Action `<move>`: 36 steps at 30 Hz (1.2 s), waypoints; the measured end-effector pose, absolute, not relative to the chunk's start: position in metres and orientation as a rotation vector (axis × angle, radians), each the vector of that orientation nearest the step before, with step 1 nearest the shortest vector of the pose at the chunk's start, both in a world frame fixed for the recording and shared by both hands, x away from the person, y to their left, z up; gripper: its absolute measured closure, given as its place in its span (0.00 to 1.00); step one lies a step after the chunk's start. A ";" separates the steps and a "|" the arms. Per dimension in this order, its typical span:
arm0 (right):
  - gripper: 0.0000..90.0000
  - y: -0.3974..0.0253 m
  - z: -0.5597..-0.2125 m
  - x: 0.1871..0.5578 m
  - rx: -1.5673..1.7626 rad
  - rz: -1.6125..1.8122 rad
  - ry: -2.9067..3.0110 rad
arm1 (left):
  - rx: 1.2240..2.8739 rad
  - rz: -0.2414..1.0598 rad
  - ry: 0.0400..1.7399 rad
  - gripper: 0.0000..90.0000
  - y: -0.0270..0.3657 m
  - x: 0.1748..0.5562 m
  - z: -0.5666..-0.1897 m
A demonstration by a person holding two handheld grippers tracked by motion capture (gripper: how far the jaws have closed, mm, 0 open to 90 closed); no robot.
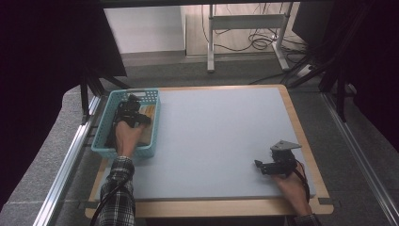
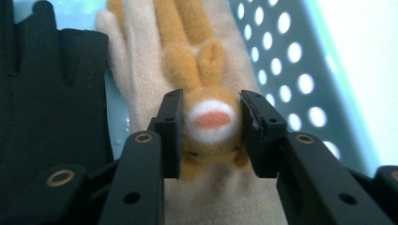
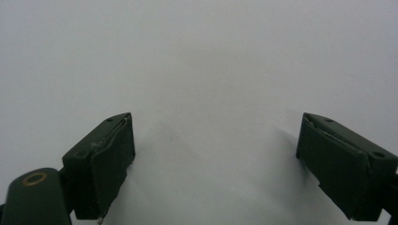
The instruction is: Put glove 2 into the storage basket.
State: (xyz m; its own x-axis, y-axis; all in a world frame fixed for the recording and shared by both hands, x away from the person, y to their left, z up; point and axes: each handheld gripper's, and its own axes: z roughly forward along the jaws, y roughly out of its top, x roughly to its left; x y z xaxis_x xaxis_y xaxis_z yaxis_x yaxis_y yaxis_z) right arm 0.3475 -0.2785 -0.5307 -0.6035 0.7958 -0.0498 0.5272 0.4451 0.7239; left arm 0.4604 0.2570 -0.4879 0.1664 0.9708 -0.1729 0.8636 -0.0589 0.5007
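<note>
Inside the perforated turquoise plastic basket [image 1: 107, 112], the left gripper [image 2: 211, 124] clamps a fuzzy beige-and-orange knitted glove [image 2: 197, 70], not yet lifted; the right gripper [image 3: 213, 154] gapes idle.

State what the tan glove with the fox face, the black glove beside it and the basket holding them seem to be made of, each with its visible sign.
Tan glove: likely knitted wool or fleece; fuzzy, matte nap.
Black glove: soft matte fabric, probably knit; no sheen.
Basket: moulded turquoise plastic, it seems; smooth walls, regular round holes.
</note>
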 end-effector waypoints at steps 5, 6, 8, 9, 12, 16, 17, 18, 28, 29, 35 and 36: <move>0.13 -0.279 -0.531 0.347 1.120 0.960 2.317 | 1.998 0.341 1.690 0.60 0.256 0.459 -0.485; 0.13 -0.278 -0.531 0.347 1.120 0.960 2.317 | 2.000 0.350 1.684 0.58 0.256 0.459 -0.485; 0.13 -0.279 -0.531 0.347 1.120 0.961 2.317 | 2.003 0.357 1.675 0.52 0.256 0.459 -0.483; 0.13 -0.279 -0.531 0.347 1.120 0.961 2.317 | 2.002 0.363 1.671 0.51 0.257 0.458 -0.483; 0.13 -0.279 -0.531 0.347 1.120 0.961 2.317 | 1.992 0.371 1.663 0.45 0.257 0.457 -0.482; 0.13 -0.279 -0.531 0.347 1.120 0.961 2.317 | 1.992 0.374 1.637 0.39 0.258 0.455 -0.479; 0.13 -0.279 -0.531 0.347 1.120 0.961 2.317 | 1.993 0.379 1.632 0.38 0.258 0.455 -0.478; 0.13 -0.278 -0.531 0.347 1.120 0.961 2.317 | 1.995 0.386 1.627 0.36 0.259 0.454 -0.477; 0.13 -0.278 -0.531 0.347 1.120 0.960 2.317 | 1.982 0.459 1.602 0.22 0.267 0.445 -0.467; 0.13 -0.278 -0.531 0.347 1.120 0.960 2.317 | 1.980 0.465 1.599 0.21 0.269 0.444 -0.466; 0.13 -0.278 -0.531 0.347 1.120 0.960 2.317 | 1.959 0.483 1.590 0.14 0.278 0.437 -0.461; 0.13 -0.278 -0.531 0.347 1.120 0.960 2.317 | 1.956 0.486 1.587 0.14 0.279 0.435 -0.460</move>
